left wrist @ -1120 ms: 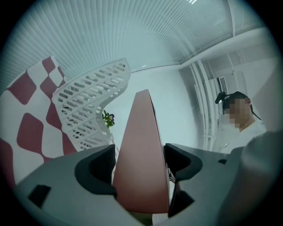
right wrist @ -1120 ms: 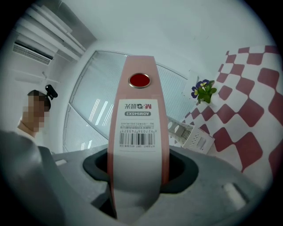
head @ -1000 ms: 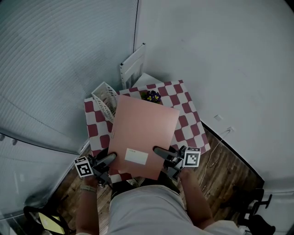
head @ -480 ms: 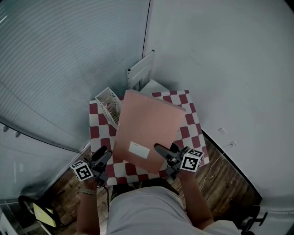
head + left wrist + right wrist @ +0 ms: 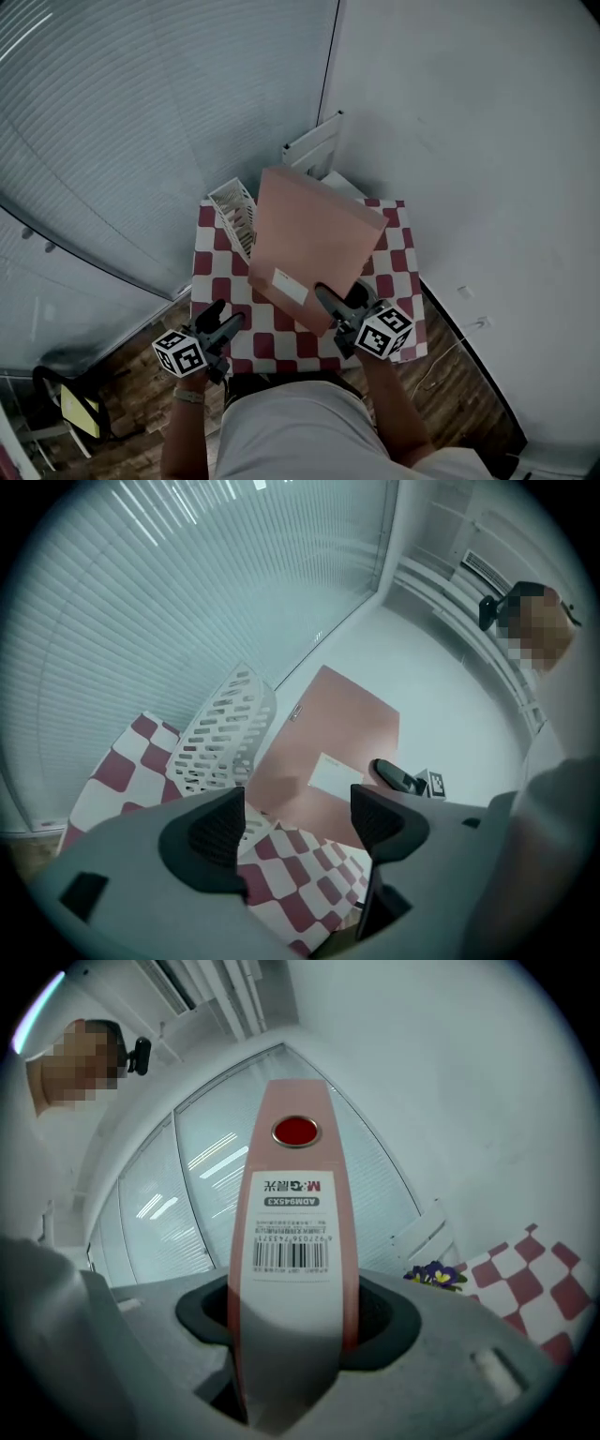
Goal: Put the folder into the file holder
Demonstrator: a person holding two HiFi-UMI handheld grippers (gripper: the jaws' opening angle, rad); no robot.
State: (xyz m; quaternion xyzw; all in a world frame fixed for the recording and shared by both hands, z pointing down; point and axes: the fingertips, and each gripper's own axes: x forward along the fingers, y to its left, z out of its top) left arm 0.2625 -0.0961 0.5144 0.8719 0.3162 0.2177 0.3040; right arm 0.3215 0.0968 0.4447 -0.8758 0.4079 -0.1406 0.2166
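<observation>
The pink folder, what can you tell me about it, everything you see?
The folder is flat, pink and smooth, with a white label on its cover and a barcode sticker and red dot on its spine. It hangs tilted above the checkered table, beside the white file holder. Only the right gripper touches it, shut on its spine.

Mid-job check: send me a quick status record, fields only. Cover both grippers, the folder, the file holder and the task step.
left gripper: open, nothing between the jaws, near the table's front edge
right gripper: shut on the folder's labelled spine
folder: pink, lifted above the table, tilted, held by the right gripper alone
file holder: white, slotted, standing on the checked table, to the folder's left
task step: folder not yet in the file holder
</observation>
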